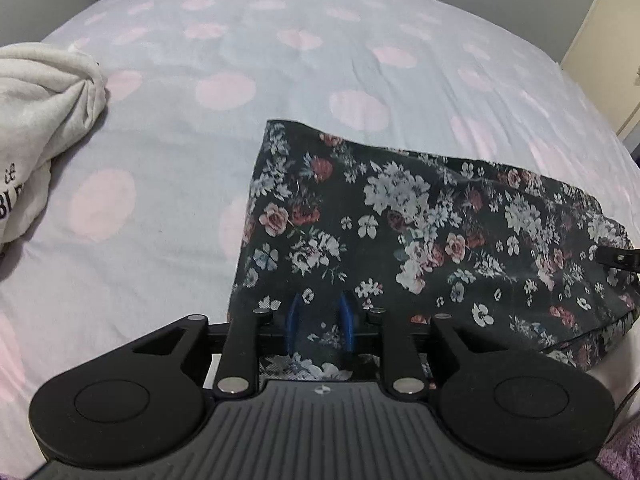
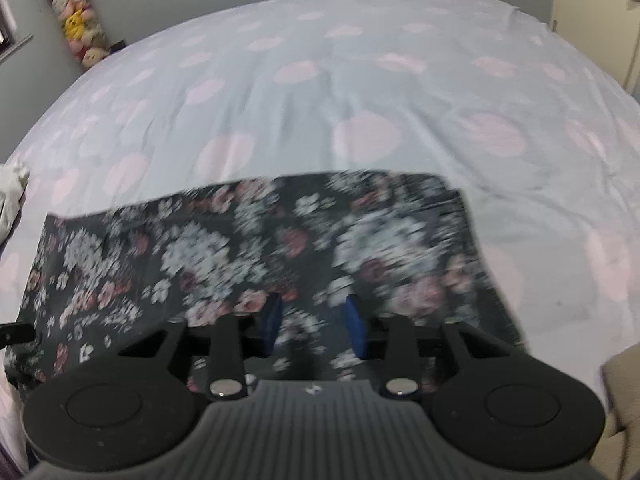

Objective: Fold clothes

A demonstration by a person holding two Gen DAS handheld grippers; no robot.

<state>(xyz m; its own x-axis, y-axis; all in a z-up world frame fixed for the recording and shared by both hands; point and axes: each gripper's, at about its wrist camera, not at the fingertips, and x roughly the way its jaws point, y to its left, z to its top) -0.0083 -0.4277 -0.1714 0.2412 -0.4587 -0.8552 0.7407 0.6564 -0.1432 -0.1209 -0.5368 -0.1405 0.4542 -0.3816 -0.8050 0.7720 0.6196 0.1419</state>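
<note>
Two grippers: both hang over one dark garment on a bed, each seen from its own wrist camera.
Floral garment [image 1: 420,232]: black cloth printed with white and pink flowers, lying folded on the bedsheet; in the left wrist view it fills the lower right, its left edge running straight up and its far edge slanting down to the right.
Same garment, right wrist view [image 2: 248,256]: a wide band across the lower middle, blurred, with its far edge nearly straight and its right edge falling away toward the lower right.
Left gripper [image 1: 322,312]: blue fingers [image 1: 294,320] stand a little apart above the near left part of the floral cloth; the cloth shows between them, and the pads do not press on it.
Right gripper [image 2: 314,316]: blue fingers [image 2: 354,324] spread wider than the left pair, with flowered cloth visible in the gap; no fold is pinched.
Bedsheet [image 1: 280,80]: pale grey-blue with large pink dots, lightly creased, covering the whole bed.
White garment [image 1: 44,120]: a crumpled pale top with dark lettering, at the left edge of the left wrist view, well apart from the floral one.
Plush toys [image 2: 78,20]: a bright stack against the wall beyond the bed's far left corner.
Cupboard door [image 1: 600,40]: cream, at the far right.
</note>
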